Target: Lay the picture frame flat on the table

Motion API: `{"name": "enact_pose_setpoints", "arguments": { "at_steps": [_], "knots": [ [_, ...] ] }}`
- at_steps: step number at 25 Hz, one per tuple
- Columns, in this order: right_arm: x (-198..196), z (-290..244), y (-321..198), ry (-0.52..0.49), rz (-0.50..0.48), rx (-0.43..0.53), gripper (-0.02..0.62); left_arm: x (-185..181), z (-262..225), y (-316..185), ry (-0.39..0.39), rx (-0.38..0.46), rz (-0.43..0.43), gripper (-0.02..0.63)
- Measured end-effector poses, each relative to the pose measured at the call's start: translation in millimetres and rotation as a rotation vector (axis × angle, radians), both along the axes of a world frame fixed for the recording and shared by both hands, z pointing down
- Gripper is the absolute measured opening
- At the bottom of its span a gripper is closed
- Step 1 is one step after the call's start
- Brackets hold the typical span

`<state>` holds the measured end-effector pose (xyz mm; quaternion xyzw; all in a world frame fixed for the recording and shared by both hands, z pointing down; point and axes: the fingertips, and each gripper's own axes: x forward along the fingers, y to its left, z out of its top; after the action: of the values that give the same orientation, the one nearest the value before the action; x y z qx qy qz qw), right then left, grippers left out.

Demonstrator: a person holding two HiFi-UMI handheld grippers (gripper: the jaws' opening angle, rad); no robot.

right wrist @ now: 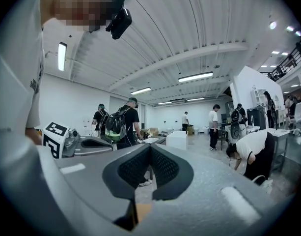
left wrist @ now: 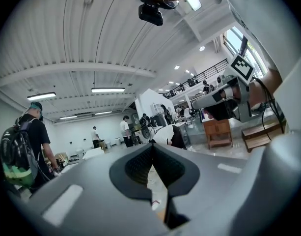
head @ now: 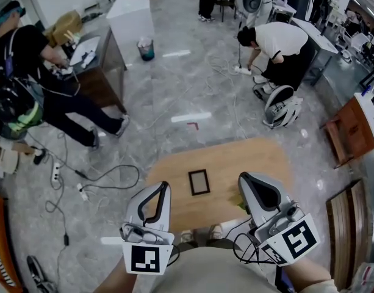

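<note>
A small dark picture frame point(head: 199, 182) lies flat near the middle of the light wooden table point(head: 235, 157). My left gripper point(head: 163, 185) hovers over the table's near left edge, to the left of the frame, with its jaws shut and empty. At about the same distance to the frame's right, my right gripper point(head: 242, 177) is also shut on nothing. Both are held close to my body and point away from me. In the left gripper view the gripper point(left wrist: 151, 146) faces the room, and the frame is hidden there. The same holds for the right gripper point(right wrist: 150, 146) in its own view.
A person with a backpack point(head: 22, 84) stands at a dark desk point(head: 104, 66) on the far left. Another person point(head: 278, 44) bends over at the back right. Cables point(head: 107, 176) trail on the floor to the left. A wooden stool point(head: 351, 130) stands right.
</note>
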<state>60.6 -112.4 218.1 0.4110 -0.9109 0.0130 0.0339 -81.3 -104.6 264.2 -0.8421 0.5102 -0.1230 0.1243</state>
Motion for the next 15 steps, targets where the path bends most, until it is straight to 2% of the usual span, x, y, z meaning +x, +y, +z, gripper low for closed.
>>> {"name": "enact_pose_setpoints", "arguments": {
  "at_steps": [9, 15],
  "knots": [
    [-1, -4, 5, -0.022, 0.007, 0.000, 0.002, -3, -11, 6, -0.004, 0.021, -0.001, 0.020],
    [3, -4, 6, 0.012, 0.017, 0.031, 0.002, -1, -13, 5, 0.000, 0.028, -0.012, 0.020]
  ]
}}
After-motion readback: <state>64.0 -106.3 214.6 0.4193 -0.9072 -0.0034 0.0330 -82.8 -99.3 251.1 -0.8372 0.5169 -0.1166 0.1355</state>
